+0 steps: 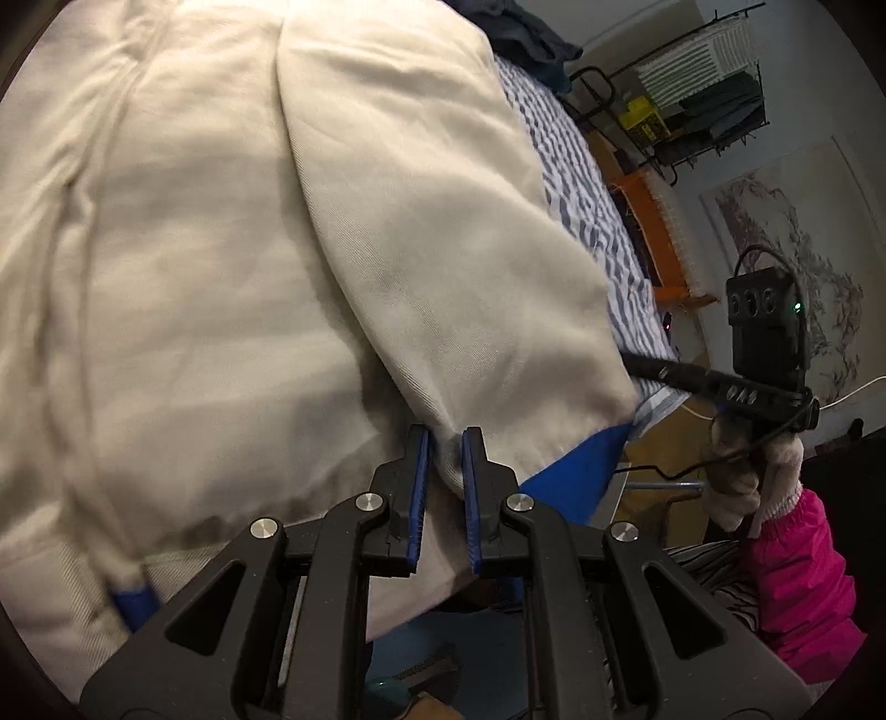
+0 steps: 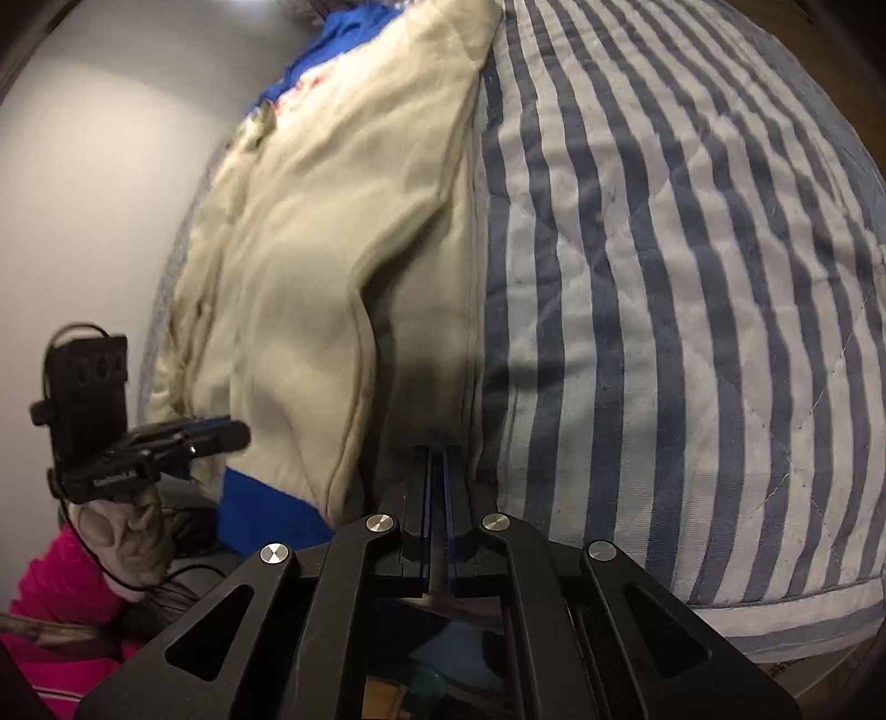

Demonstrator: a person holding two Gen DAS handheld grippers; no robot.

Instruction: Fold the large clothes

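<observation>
A large cream garment (image 1: 221,277) with a blue lining (image 1: 576,476) lies spread on a striped bed. In the left wrist view my left gripper (image 1: 444,437) has its jaws a little apart around the garment's near hem, with a fold of cloth between the pads. In the right wrist view the same cream garment (image 2: 310,266) lies left of centre, and my right gripper (image 2: 436,451) is shut on its near edge beside the seam. The right gripper also shows in the left wrist view (image 1: 653,368), its tip hidden behind the cloth. The left gripper shows in the right wrist view (image 2: 216,435).
The blue-and-white striped quilt (image 2: 664,277) covers the bed to the right of the garment. Dark clothes (image 1: 526,33) lie at the far end. A black wire rack (image 1: 703,94) and an orange crate (image 1: 659,227) stand beyond the bed. My pink sleeve (image 1: 803,581) is near.
</observation>
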